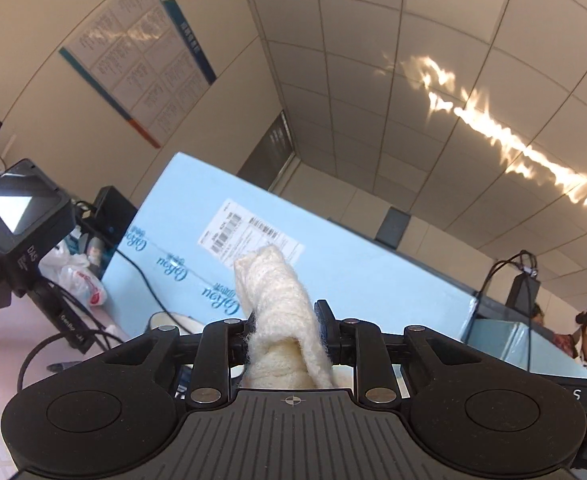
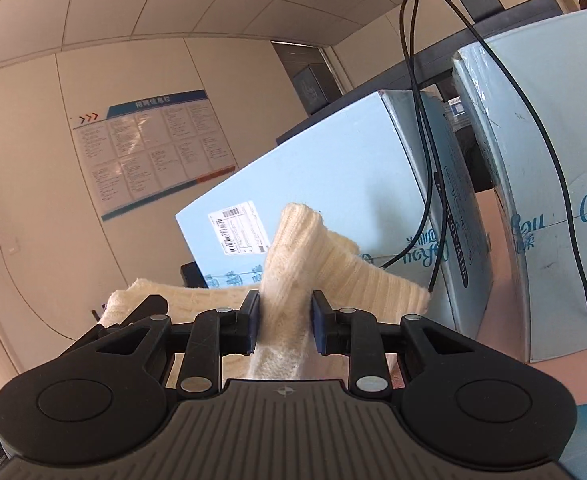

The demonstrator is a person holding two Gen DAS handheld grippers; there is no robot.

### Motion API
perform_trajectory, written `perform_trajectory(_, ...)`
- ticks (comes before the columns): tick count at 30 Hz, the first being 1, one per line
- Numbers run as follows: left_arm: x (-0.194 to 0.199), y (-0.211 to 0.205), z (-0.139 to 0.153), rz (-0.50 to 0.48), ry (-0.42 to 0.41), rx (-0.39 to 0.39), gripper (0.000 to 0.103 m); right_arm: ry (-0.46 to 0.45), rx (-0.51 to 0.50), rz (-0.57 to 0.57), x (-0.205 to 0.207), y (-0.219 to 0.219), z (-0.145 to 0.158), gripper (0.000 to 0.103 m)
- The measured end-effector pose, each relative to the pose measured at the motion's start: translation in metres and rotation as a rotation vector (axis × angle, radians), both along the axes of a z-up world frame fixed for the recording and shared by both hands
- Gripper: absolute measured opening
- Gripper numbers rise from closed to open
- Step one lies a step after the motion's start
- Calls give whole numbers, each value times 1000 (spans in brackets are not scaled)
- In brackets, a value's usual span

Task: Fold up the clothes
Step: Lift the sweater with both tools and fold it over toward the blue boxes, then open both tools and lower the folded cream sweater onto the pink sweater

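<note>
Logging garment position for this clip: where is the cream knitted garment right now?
The cream knitted garment is lifted, pinched in both the right gripper and left gripper, in front of the pale blue cardboard boxes.

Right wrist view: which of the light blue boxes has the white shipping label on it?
The left one, the blue box right behind the cream knit pinched in the right gripper. Its label faces the camera; the nearer box at right shows only printed logos.

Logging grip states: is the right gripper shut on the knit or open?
Shut: the right gripper pinches the cream knit garment, bunched between both pads.
</note>
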State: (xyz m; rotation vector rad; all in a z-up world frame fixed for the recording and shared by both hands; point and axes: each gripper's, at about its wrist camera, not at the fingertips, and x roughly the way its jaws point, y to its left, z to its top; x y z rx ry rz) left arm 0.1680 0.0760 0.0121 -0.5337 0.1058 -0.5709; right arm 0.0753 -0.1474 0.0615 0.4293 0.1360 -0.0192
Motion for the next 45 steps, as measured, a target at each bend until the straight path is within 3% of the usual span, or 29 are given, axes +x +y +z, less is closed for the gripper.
perform_trajectory(5,17,-5,-12,-63,177,94,23,95,10,-101,14,-7,-32,25)
perform_trajectory(8,20,-11,-19,-46,226,170,29,129,18,-114,16,-13,-41,30)
perform_trajectory(12,25,-12,-28,-23,290,204,37,173,15,-107,21,-17,-52,34)
perform_trajectory(16,28,-11,-30,32,309,228,64,182,-2,-108,22,-17,-55,37)
perform_trajectory(19,23,-6,-28,54,285,200,69,183,7,-109,20,-19,-56,40)
perform_trajectory(21,20,-2,-27,66,266,178,79,178,5,-113,18,-19,-54,44)
perform_trajectory(24,15,5,-24,85,238,144,82,110,42,-116,0,-18,-44,79)
perform_trajectory(26,11,9,-22,98,219,121,84,51,44,-114,-13,-15,-38,87)
perform_trajectory(29,5,15,-20,111,181,88,91,-19,-62,-128,-39,-1,-26,101)
perform_trajectory(31,-5,17,-16,122,116,78,95,-27,-121,-122,-54,4,-24,103)
perform_trajectory(34,-27,13,-7,220,9,101,99,-22,-179,-101,-72,4,-29,103)
perform_trajectory(38,-61,-8,16,290,-46,175,103,25,-210,-105,-85,-4,-39,103)
perform_trajectory(43,-111,-31,29,323,-36,319,103,47,-220,-116,-97,-13,-51,103)
perform_trajectory(45,-130,-35,24,353,6,351,103,47,-260,-115,-103,-13,-56,103)
